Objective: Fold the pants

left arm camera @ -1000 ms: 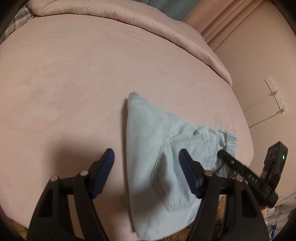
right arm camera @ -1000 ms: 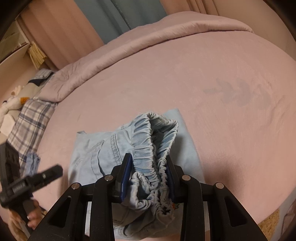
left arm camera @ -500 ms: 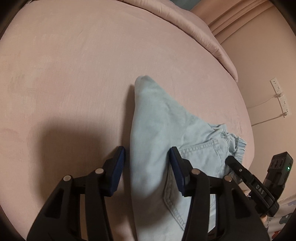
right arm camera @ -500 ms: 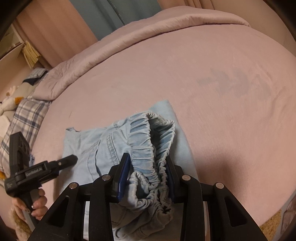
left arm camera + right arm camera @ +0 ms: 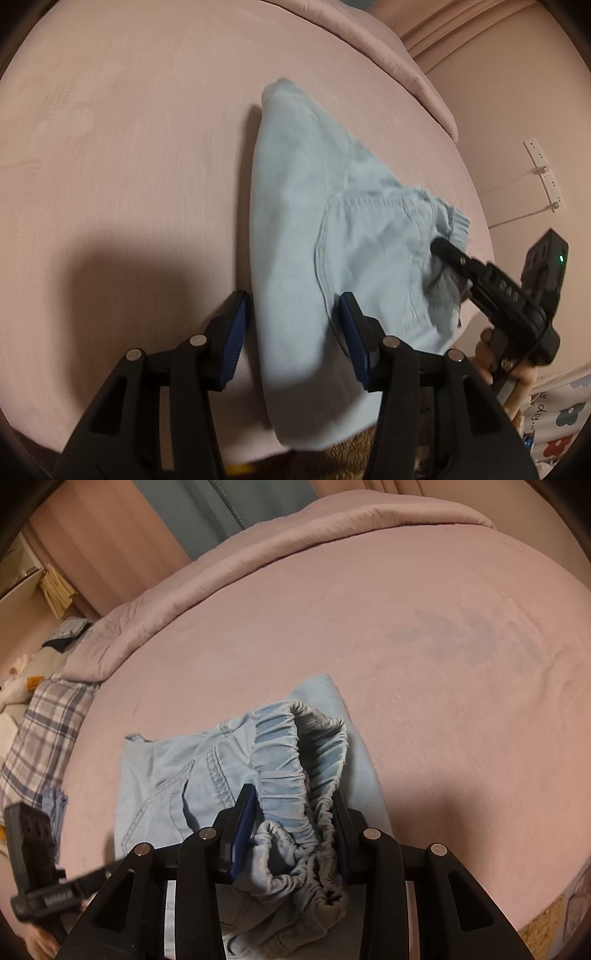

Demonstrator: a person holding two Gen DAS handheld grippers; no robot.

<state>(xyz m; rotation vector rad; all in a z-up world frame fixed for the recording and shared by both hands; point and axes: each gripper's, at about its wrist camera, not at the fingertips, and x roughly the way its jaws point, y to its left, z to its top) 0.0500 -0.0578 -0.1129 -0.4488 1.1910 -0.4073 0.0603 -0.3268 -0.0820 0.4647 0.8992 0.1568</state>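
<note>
Pants [image 5: 295, 229], pale blue denim with an elastic waistband, lay partly folded near the front edge of the pink bedsheet [image 5: 129, 166], with the lower end hanging off the mattress edge. Right gripper [image 5: 295, 827], black with blue pads, was clamped on the bunched elastic waistband [image 5: 317, 746], holding it raised above the flat layer underneath. Left gripper [image 5: 293, 332] had its fingers apart, straddling the long folded edge of the denim; the pads looked close to the cloth, but I can't tell whether they touched it, and nothing was pinched.

Step in hand, as I read it: the waistband end was being carried over the leg section for a cross fold, with the left tool lining up for a grip on the opposite edge.

Next move probably calls for:
- left fingers closing on that folded edge, so both ends are controlled
- laying the waistband down square on the lower layer
- keeping the back pocket [image 5: 373, 258] panel flat, since it was wrinkled near the right tool

Around: rolled pink duvet [image 5: 295, 542] along the far side, plaid pillow [image 5: 40, 731] off to one side, wall power strip [image 5: 543, 173] with its cable. All well apart from the work area.

In the way: only the hanging end of the fabric, which could drag the stack off the edge.
</note>
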